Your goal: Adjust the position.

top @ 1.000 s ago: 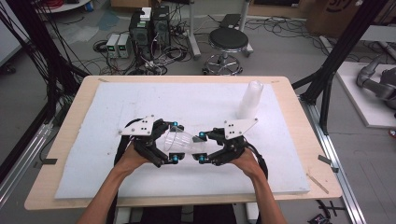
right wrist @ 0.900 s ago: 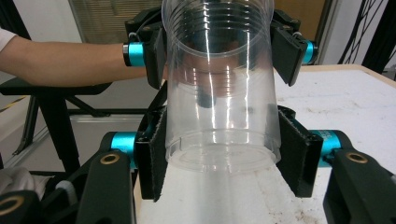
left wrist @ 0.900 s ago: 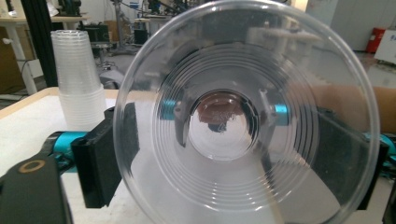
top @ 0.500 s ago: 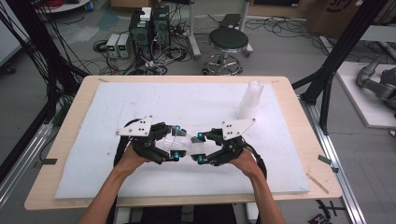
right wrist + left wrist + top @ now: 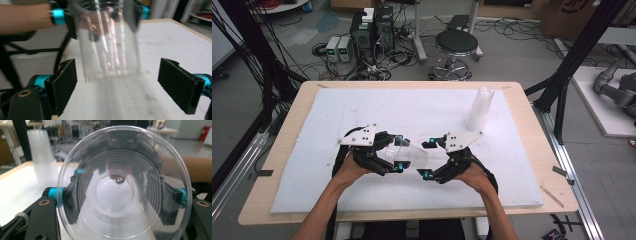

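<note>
Near the table's front edge, well apart from the cup stack (image 5: 479, 107), the left gripper (image 5: 398, 153) clenches a clear plastic cup (image 5: 412, 155); the right gripper (image 5: 428, 159), released, faces it, any handover seemingly unfinished.

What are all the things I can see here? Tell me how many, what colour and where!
Clear cup: one, see-through, lying sideways in the left gripper, above the pad.
Stack of cups: one stack, see-through, upright at the pad's far right.
Pad: one, white, covering the table top.
Table: one, pale wood, in the middle of the room.
Stool: one, black seat, on the floor beyond the table.
Boxes with cables: several, dark and grey, on the floor beyond the table.
Left gripper: one, black with blue bits, shut on the clear cup.
Right gripper: one, black with blue bits, open, facing the cup.
</note>
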{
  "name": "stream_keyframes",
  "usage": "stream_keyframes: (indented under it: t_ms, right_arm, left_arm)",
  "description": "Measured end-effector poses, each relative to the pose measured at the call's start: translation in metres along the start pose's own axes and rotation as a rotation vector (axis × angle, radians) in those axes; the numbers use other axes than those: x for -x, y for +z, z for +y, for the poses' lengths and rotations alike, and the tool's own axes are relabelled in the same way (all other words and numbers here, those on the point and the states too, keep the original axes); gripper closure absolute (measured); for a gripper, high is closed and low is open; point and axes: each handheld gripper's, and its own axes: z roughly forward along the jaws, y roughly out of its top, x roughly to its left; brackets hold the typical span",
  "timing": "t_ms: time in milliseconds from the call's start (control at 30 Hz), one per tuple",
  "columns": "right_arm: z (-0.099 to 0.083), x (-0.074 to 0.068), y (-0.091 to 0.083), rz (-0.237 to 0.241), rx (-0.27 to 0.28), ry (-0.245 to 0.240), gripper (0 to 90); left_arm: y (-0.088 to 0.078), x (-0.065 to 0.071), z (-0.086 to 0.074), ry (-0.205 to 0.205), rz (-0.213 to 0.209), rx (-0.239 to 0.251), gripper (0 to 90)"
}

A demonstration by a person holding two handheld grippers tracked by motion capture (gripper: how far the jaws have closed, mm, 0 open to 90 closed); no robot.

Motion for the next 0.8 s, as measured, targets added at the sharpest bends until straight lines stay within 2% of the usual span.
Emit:
stream_keyframes:
  t_ms: [33,100,133,167,200,233,300,333,367,400,433,467,500,533,567,633,667,700,767,800]
  right_arm:
    - [-0.007,-0.001,-0.005,-0.066,-0.005,0.033,15.9]
    - [-0.016,-0.003,-0.01,-0.123,-0.019,0.051,15.9]
    - [-0.016,-0.003,-0.01,-0.123,-0.019,0.051,15.9]
    - [-0.027,-0.003,-0.016,-0.173,-0.015,0.071,16.0]
    - [-0.031,-0.003,-0.02,-0.196,-0.014,0.087,16.0]
    - [-0.036,-0.003,-0.023,-0.221,-0.014,0.108,16.0]
    - [-0.043,-0.004,-0.03,-0.267,-0.013,0.127,16.0]
    - [-0.043,-0.004,-0.03,-0.267,-0.013,0.127,16.0]
    - [-0.049,-0.005,-0.036,-0.318,-0.012,0.144,16.0]
    - [-0.049,-0.005,-0.036,-0.318,-0.012,0.144,16.0]
    - [-0.052,-0.006,-0.039,-0.343,-0.018,0.157,16.0]
    - [-0.056,-0.007,-0.042,-0.383,-0.029,0.166,16.1]
    - [-0.058,-0.008,-0.044,-0.4,-0.036,0.173,16.6]
    - [-0.058,-0.008,-0.044,-0.4,-0.036,0.173,16.6]
    - [-0.062,-0.009,-0.047,-0.443,-0.041,0.182,16.6]
    - [-0.067,-0.009,-0.05,-0.495,-0.06,0.201,16.6]
    - [-0.067,-0.009,-0.05,-0.495,-0.06,0.201,16.6]
    - [-0.072,-0.01,-0.053,-0.526,-0.061,0.211,16.6]
    - [-0.078,-0.01,-0.056,-0.56,-0.062,0.214,16.6]
    - [-0.08,-0.011,-0.058,-0.576,-0.06,0.225,16.6]
  left_arm:
    - [0.0,-0.002,0.003,0.007,0.02,-0.054,32.2]
    - [0.002,-0.006,0.007,0.007,0.034,-0.103,32.3]
    - [0.002,-0.006,0.007,0.007,0.034,-0.103,32.3]
    - [0.002,-0.008,0.009,0.0,0.039,-0.126,32.3]
    - [0.004,-0.013,0.012,-0.002,0.045,-0.179,32.3]
    - [0.005,-0.015,0.014,0.0,0.05,-0.213,32.4]
    - [0.008,-0.02,0.018,-0.008,0.058,-0.264,32.4]
    - [0.008,-0.02,0.018,-0.008,0.058,-0.264,32.4]
    - [0.011,-0.027,0.021,-0.016,0.059,-0.336,32.4]
    - [0.011,-0.027,0.021,-0.016,0.059,-0.336,32.4]
    - [0.012,-0.029,0.022,-0.023,0.062,-0.355,32.4]
    - [0.014,-0.032,0.023,-0.019,0.06,-0.388,32.4]
    - [0.019,-0.037,0.026,-0.014,0.054,-0.445,32.4]
    - [0.019,-0.037,0.026,-0.014,0.054,-0.445,32.4]
    - [0.024,-0.042,0.028,-0.011,0.055,-0.499,32.3]
    - [0.029,-0.048,0.029,-0.008,0.054,-0.543,32.2]
    - [0.029,-0.048,0.029,-0.008,0.054,-0.543,32.3]
    - [0.034,-0.053,0.031,-0.013,0.058,-0.583,32.2]
    - [0.037,-0.059,0.032,-0.009,0.052,-0.63,32.3]
    - [0.037,-0.059,0.032,-0.009,0.052,-0.63,32.2]
